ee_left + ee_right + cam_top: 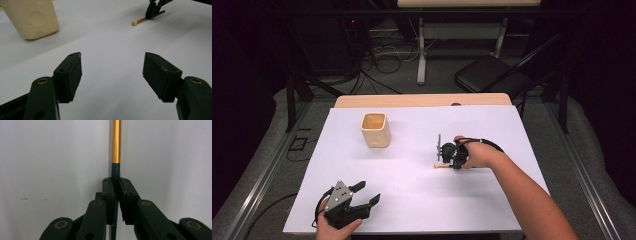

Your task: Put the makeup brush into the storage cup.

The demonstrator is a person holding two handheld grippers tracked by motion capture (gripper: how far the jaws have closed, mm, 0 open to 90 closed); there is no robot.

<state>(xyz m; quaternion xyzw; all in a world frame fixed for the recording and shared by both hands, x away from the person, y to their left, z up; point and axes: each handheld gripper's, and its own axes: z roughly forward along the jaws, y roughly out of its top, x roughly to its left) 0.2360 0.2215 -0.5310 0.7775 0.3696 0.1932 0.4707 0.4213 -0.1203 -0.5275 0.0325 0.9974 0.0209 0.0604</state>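
Note:
A thin stick (116, 142) with a gold shaft, a dark handle end and a small cream ball tip (134, 23) lies on the white table sheet (422, 195) right of centre. My right gripper (116, 182) is shut on its dark end, low over the sheet; in the high view this right gripper (452, 156) has the stick's tip (437, 166) poking out to the left. A cream square cup (375, 130) stands upright at the back left, apart from both grippers. My left gripper (368, 192) rests near the front left edge, open and with nothing in it (112, 62).
The cup (30, 17) sits far ahead and to the left in the left gripper view. Behind the table's wooden back edge (422, 100) are a black chair (492, 75), a white stand and floor cables. Metal rails run along both sides.

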